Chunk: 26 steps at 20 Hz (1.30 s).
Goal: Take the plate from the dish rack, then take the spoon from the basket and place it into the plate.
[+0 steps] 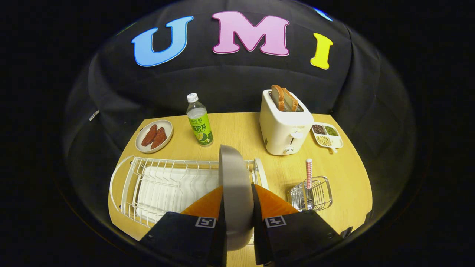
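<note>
The fingers point(237, 207) are pressing from both sides on the rim of the grey plate point(233, 178), which is standing on edge between them, its upper edge rising just ahead of the tips. The plate is sitting at the right end of the white dish rack point(156, 185); whether it is resting in the wires or already clear of them, I cannot tell.

Judging by its look, the plate is stiff and smooth, probably ceramic or hard plastic, so it is likely fairly heavy for a pinch at the rim, slippery, and liable to chip if knocked against the wires. A hold deep on the rim, as here, seems the sensible place.

Just right of the fingers, the small wire basket point(311, 194) is standing on the table point(345, 174) with the spoon point(308, 181) upright in it, checked handle up and bowl down. The spoon is light and rigid; the handle, standing clear above the basket's rim, looks the place to take it.

Beyond are a toaster point(284, 126) holding bread, a green-labelled bottle point(199, 120), a dish of meat slices point(154, 136) and a divided tray point(327, 135) of beans.
</note>
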{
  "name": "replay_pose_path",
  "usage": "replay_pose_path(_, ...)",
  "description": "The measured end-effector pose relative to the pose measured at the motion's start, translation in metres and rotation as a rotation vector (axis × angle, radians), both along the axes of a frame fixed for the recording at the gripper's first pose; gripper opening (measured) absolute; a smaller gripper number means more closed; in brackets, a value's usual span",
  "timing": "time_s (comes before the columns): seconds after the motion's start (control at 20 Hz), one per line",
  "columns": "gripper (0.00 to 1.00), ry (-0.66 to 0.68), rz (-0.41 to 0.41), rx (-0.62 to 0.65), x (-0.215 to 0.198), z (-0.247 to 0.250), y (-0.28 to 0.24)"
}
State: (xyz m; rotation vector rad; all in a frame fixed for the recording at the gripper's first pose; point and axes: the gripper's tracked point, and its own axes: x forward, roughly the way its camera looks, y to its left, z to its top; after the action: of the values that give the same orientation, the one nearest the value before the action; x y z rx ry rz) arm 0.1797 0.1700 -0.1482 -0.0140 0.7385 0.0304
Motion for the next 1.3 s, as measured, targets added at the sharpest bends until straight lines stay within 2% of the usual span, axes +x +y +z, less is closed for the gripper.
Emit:
replay_pose_path(0.25,0.33,-0.009,-0.04,-0.028,-0.003,0.001,-0.004)
replay_pose_path(0.4,0.32,-0.05,-0.109,-0.046,0.004,0.012,-0.013)
replay_pose_path(0.65,0.31,-0.078,-0.093,-0.067,0.007,0.02,-0.019)
replay_pose_path(0.8,0.26,-0.058,-0.077,-0.027,0.006,0.015,-0.023)
replay_pose_path(0.9,0.26,-0.059,-0.08,-0.022,0.003,0.015,-0.03)
replay_pose_path(1.0,0.26,-0.062,-0.058,0.026,-0.005,0.018,-0.031)
replay_pose_path(1.3,0.26,-0.159,0.11,0.106,-0.045,0.06,-0.051)
